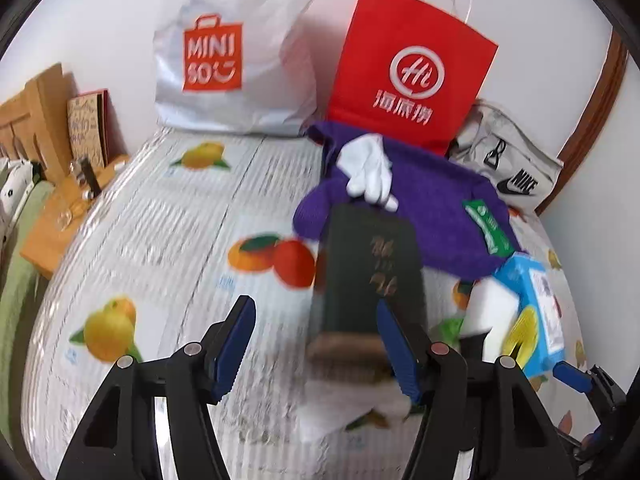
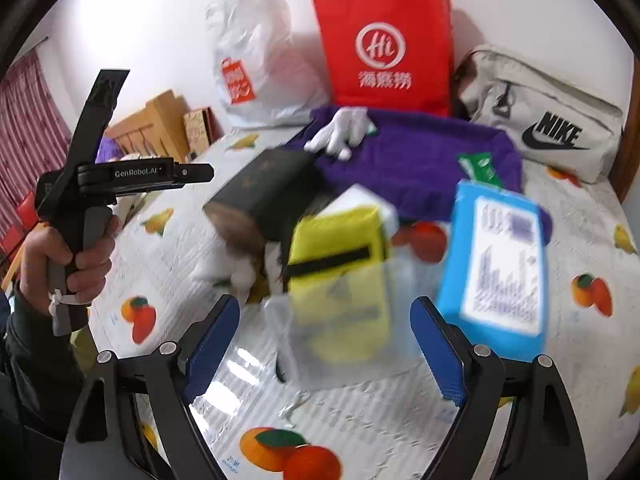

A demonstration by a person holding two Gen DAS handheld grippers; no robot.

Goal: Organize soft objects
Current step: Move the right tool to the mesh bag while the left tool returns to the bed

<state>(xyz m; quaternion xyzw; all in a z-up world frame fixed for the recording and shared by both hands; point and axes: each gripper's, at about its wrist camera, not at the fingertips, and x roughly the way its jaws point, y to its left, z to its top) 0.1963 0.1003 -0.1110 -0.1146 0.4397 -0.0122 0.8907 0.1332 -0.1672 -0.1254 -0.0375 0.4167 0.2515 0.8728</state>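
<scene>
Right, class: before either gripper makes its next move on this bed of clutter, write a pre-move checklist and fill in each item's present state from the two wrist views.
1. Left gripper open: ok, jaws apart and holding nothing.
2. Right gripper open: ok, jaws apart and empty.
3. White glove reachable: ok, it lies on top of the purple cloth, uncovered.
4. Purple cloth free to lift: not ok, the glove and a green packet rest on it.
5. Dark box clear of the left jaws: cannot tell, blurred, and it overlaps one finger.
6. Yellow pouch ahead of the right gripper: ok, though blurred.
</scene>
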